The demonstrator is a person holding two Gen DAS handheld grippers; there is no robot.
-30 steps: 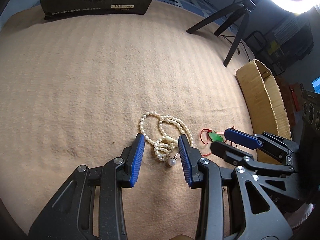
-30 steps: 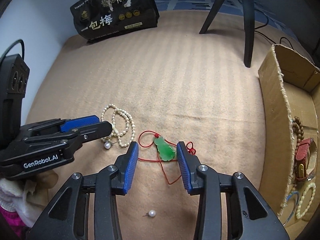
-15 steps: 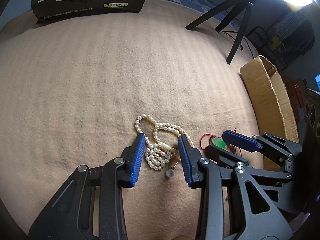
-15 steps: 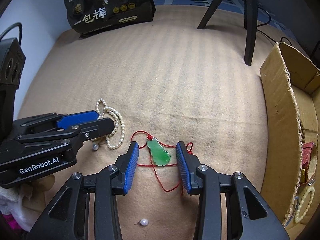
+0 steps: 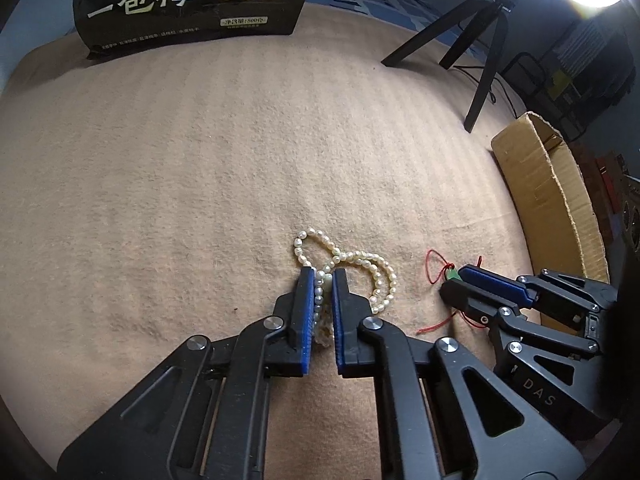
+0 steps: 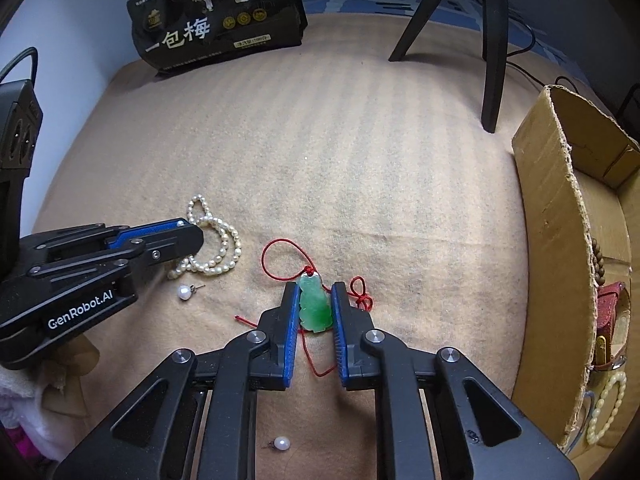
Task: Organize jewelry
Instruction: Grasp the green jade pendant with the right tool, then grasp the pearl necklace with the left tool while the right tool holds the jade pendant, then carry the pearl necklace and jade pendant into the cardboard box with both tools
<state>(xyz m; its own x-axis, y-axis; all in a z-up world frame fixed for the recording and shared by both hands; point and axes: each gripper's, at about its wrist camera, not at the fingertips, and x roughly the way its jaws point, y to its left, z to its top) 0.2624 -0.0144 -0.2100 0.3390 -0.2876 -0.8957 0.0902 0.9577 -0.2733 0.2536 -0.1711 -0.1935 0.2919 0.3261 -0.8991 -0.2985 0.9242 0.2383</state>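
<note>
From where I stood, the open brown cardboard box (image 6: 556, 216) at the right edge of the tan ribbed blanket (image 5: 200, 160) was the thing to measure by. Farthest from it, the left gripper (image 5: 319, 280) had drawn its blue-padded jaws in from a wide spread to a narrow gap, and they now pinched a bunched part of the white pearl bead necklace (image 5: 376, 270); the remaining loops lay slack on the blanket on the box side of the jaws. A loose pearl stud earring (image 6: 184, 292) lay just beside that necklace, untouched. Nearer the box, the right gripper (image 6: 315, 286) had likewise narrowed from wide to close about the green jade gourd pendant (image 6: 314, 306), its pads against the stone's sides, while the thin red cord (image 6: 280, 258) trailed out loose around them. A second small white pearl (image 6: 282, 443) lay behind that gripper, still further from the box. Inside the box I could see a red-strapped watch (image 6: 610, 312) and some beads already put away. Both closings told me the grasps were made, so lifting each piece across to the box seemed the step to come.
</note>
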